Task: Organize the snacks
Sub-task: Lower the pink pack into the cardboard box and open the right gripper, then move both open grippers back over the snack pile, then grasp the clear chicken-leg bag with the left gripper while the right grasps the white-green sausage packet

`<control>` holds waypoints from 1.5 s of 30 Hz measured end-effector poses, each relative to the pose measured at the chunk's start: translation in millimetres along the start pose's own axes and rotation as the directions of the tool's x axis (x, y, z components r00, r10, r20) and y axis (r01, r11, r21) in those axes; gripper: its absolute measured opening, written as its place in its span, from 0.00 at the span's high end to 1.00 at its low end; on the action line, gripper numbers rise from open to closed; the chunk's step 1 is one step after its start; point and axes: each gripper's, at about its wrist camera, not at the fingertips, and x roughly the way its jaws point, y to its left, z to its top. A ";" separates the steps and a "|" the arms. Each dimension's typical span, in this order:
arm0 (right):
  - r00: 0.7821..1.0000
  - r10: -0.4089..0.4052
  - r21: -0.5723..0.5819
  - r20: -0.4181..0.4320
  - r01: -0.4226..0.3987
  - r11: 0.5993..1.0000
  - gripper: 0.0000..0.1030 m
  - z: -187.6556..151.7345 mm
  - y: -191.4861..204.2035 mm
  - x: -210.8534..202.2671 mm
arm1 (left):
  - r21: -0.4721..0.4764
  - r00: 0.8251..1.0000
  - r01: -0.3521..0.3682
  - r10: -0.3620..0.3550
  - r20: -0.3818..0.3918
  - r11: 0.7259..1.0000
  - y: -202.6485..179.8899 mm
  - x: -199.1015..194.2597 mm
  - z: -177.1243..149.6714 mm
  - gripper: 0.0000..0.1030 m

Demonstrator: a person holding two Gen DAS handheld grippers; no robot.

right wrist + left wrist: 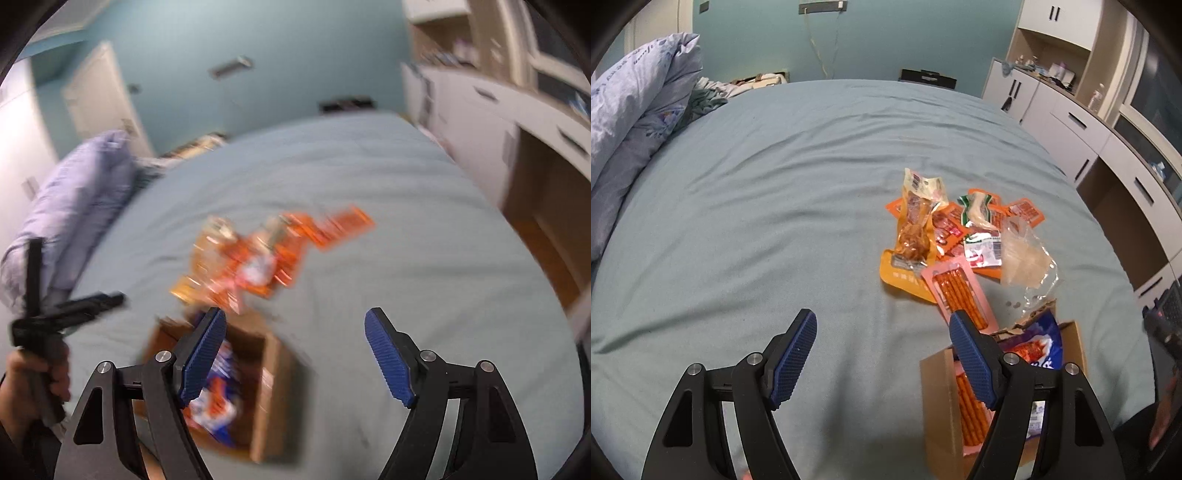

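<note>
A teal wall [871,40] stands behind the grey-blue bed [775,192], with white cabinets [1082,122] alongside it.

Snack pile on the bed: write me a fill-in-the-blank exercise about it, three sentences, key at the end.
1. The loose snack packets lie on a ____ sheet.
2. The cardboard box already holds a pink pack of orange ____.
3. Both the left hand-held gripper and the right hand-held gripper are ____, holding nothing.

Missing words: blue-green; sticks; open
</note>
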 end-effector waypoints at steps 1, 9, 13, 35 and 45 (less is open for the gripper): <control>0.999 0.004 0.035 -0.047 -0.002 0.999 0.25 -2.7 -2.4 4.4 | 0.005 1.000 -0.002 0.002 0.000 1.000 -1.6 0.2 0.2 0.27; 0.989 0.032 0.113 -0.144 -0.016 0.994 0.25 8.4 3.9 43.8 | 0.031 0.999 -0.024 0.025 -0.029 0.999 -3.5 6.9 -2.8 0.27; 0.981 0.040 0.133 -0.190 -0.014 0.991 0.25 23.5 -12.9 57.4 | 0.017 0.999 -0.014 0.015 -0.042 1.000 -0.8 11.0 -0.6 0.27; 0.967 0.122 0.279 -0.225 -0.056 0.959 0.25 60.7 -50.6 131.4 | 0.129 0.973 0.078 -0.048 -0.224 0.988 -25.3 155.1 73.2 0.26; 0.942 0.227 0.145 -0.247 -0.196 0.970 0.25 103.7 -16.3 200.8 | 0.068 0.959 0.091 -0.069 -0.275 0.993 -22.3 182.0 82.7 0.65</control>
